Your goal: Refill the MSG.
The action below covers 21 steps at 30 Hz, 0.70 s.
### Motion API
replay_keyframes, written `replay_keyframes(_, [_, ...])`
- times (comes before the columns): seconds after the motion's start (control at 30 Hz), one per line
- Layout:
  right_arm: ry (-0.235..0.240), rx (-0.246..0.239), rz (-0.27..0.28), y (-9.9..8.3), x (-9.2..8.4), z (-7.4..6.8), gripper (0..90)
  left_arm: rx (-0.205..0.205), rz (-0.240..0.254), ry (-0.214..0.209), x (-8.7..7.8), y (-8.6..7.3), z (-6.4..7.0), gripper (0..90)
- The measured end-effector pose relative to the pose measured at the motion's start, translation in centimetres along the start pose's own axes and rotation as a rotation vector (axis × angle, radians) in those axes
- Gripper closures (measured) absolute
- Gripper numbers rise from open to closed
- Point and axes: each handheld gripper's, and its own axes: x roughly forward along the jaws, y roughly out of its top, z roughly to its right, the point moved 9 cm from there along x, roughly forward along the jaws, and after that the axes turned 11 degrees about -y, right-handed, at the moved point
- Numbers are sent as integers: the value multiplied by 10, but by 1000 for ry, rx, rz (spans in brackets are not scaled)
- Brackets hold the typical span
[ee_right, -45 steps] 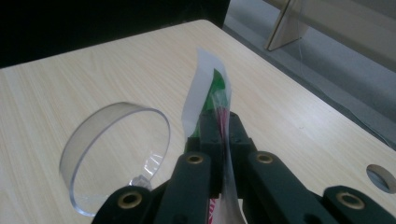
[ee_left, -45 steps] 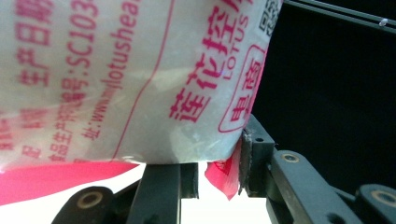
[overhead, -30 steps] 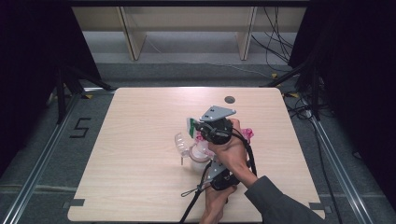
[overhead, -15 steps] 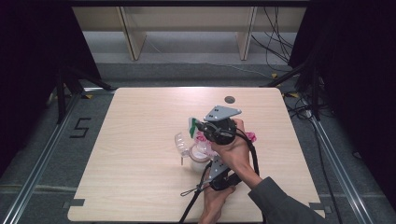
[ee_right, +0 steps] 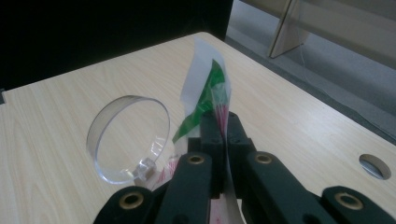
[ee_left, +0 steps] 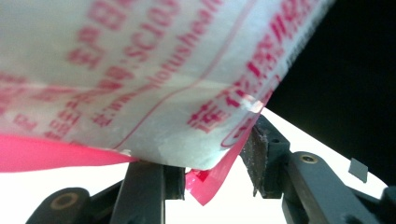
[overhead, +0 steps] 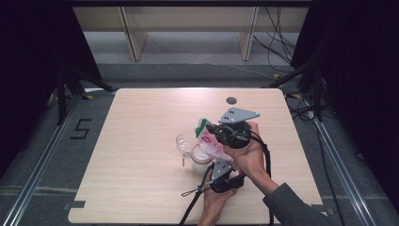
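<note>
My right hand-held gripper [ee_right: 223, 122] pinches the bag [ee_right: 205, 79]. My left hand-held gripper [ee_left: 210, 163] has just been opening, loose around the bag's bottom.

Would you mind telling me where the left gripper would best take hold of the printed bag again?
I would grip the bag at its flat lower corner with the pink edge, coming from below. That corner hangs between the left gripper, whose jaws have just been opening, and the right gripper pinches the bag's top, so it hangs stretched.
</note>
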Motion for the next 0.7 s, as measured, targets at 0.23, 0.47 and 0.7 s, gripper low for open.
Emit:
replay_keyframes(0.23, [11,52,35,-6,-16,7,900,9,-43,19,-5,-6,-2,555])
replay_keyframes(0.47, [11,127,87,-11,-30,18,900,9,-82,29,-12,-7,-2,501])
replay_keyframes(0.7, [27,192,131,-21,-36,25,900,11,-128,42,-16,-13,-5,428])
